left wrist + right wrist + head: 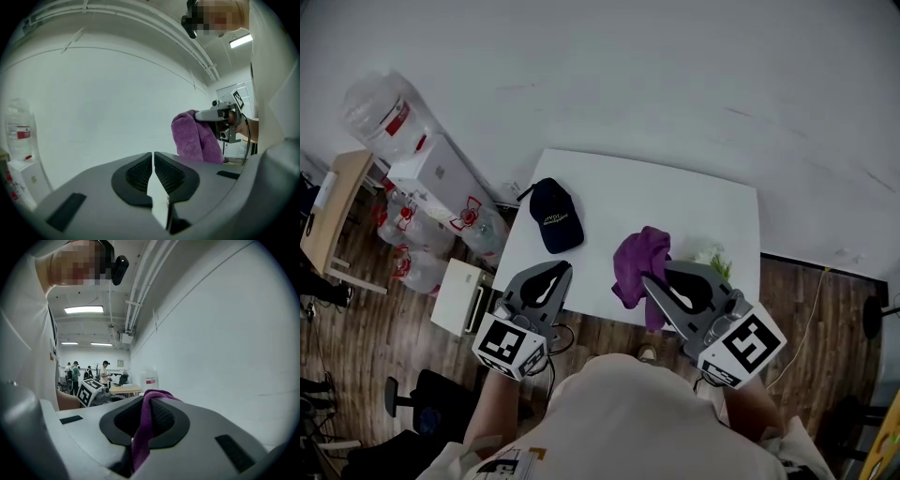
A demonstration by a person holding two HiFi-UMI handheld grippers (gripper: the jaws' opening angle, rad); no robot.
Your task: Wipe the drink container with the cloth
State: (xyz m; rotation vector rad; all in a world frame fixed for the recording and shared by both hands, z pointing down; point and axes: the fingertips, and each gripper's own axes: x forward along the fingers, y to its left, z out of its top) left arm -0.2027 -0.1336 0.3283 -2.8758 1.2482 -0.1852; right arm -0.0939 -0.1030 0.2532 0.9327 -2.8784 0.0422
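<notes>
Grips cloth in right gripper; holds left gripper shut, empty.
Head view: hangs cloth over table's near edge, right of cap. Left gripper view: shows pads touching, nothing between, cloth beyond at right. Right gripper view: pinches purple cloth between pads.

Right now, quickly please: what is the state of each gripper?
Left gripper: closed, nothing between its jaws.
Right gripper: closed on the purple cloth.
</notes>
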